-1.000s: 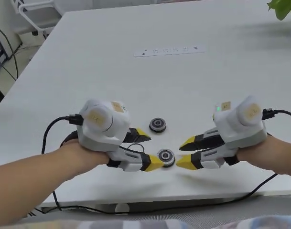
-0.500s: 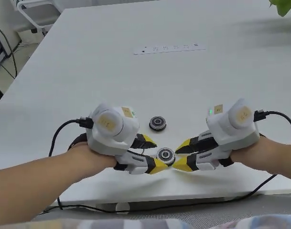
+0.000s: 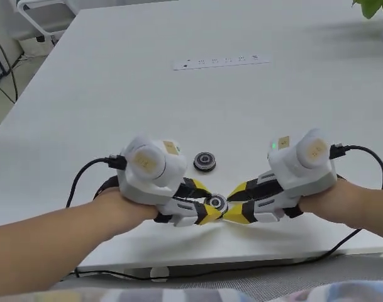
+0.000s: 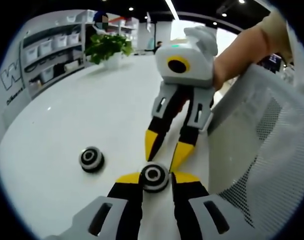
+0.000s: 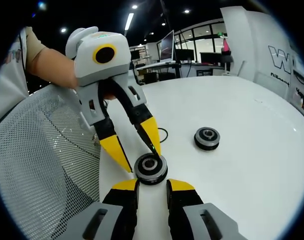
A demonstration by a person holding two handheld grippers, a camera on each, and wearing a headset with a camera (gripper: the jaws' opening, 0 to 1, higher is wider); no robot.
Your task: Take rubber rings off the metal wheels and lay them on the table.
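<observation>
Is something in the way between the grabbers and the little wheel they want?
No, nothing visible. The left gripper and right gripper both have their tips right at the wheel. The other wheel sits apart on the table, off to one side.

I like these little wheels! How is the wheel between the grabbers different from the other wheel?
The near wheel sits at the tips of the left gripper and right gripper; the far wheel lies alone, untouched. The near wheel is by the edge of the table; the far wheel is farther in. Both are round, dark-rimmed, shiny inside.
</observation>
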